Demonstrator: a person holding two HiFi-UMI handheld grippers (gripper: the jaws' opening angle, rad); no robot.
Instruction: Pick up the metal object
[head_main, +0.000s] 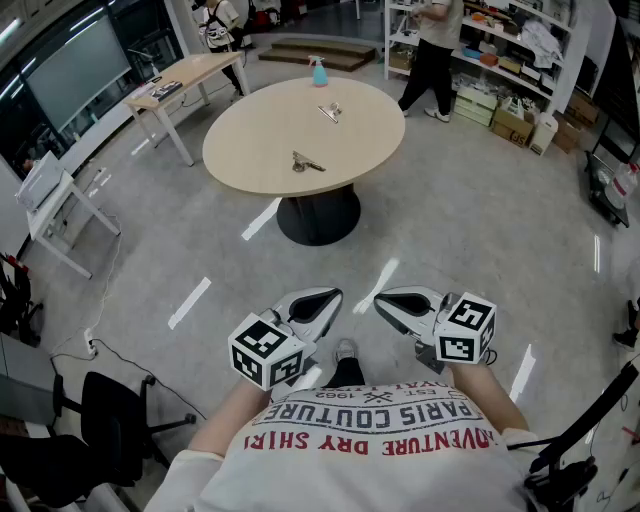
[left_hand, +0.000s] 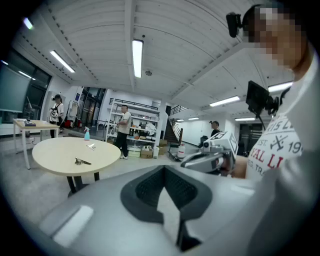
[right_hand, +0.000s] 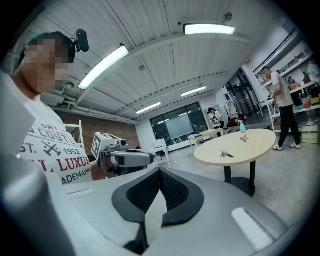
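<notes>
- The left hand-held gripper (head_main: 322, 303) is pressed together, pads meeting at the tips with nothing between them.
- Same deal with the right hand-held gripper (head_main: 395, 305): its jaws are together and empty.
- Both are held low and close to the person's white T-shirt with red lettering (head_main: 370, 440), side by side, tips angled in toward each other but not touching. Each gripper's view catches the other one just off to its inner side.
- The small grey metal object (head_main: 305, 163) is well ahead of both hand-held grippers, lying flat near the closer edge of the round beige wooden counter (head_main: 250, 140). Neither gripper is anywhere near it.
- Farther out from the grippers on the same counter there's a shiny silver piece (head_main: 331, 111), well apart from the grey one.
- Past that, at the counter's far edge, a light blue spray bottle (head_main: 318, 71) stands upright.
- Between the hand-held grippers and the counter's dark pedestal base (head_main: 318, 215) it's just grey polished floor (head_main: 450, 230).
- Way beyond the counter, off to the right gripper's side, a person in dark trousers (head_main: 433, 55) stands at white shelving (head_main: 520, 45).
</notes>
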